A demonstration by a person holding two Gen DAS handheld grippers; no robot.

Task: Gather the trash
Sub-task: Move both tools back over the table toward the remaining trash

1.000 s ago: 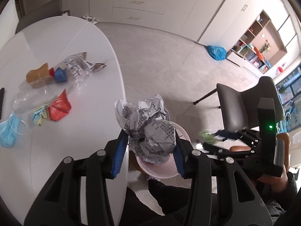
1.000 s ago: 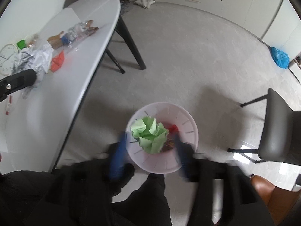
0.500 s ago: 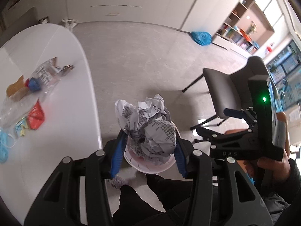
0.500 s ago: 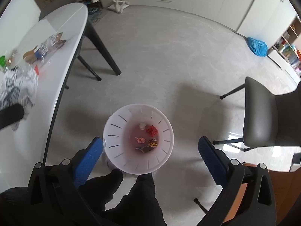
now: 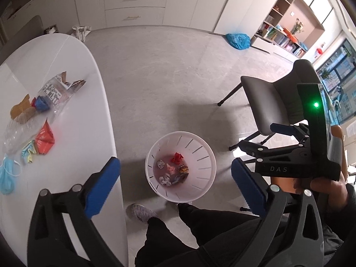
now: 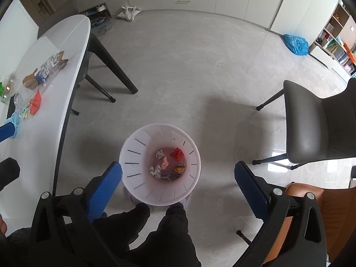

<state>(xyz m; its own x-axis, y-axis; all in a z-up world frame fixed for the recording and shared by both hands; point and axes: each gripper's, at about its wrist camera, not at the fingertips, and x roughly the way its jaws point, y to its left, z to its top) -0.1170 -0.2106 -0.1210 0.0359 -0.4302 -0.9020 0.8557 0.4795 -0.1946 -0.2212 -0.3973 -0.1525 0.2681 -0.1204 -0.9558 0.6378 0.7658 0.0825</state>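
A white slotted bin stands on the floor by the person's feet, with several crumpled scraps inside, among them a newsprint ball and a red one. My left gripper hangs above the bin, its jaws opening wide with nothing between them. My right gripper also points down over the bin, open and empty. On the white table lie a red wrapper, a clear printed bag, a brown scrap and a blue face mask.
A grey chair stands right of the bin and an orange-brown seat is at the lower right. The person's dark trouser legs reach up to the bin. A blue bag lies on the far floor. Black table legs slant at the left.
My left gripper has opened and the big crumpled newsprint ball it held is gone from its jaws. The green paper left the right gripper's jaws, which spread wide. Both views turned slightly.
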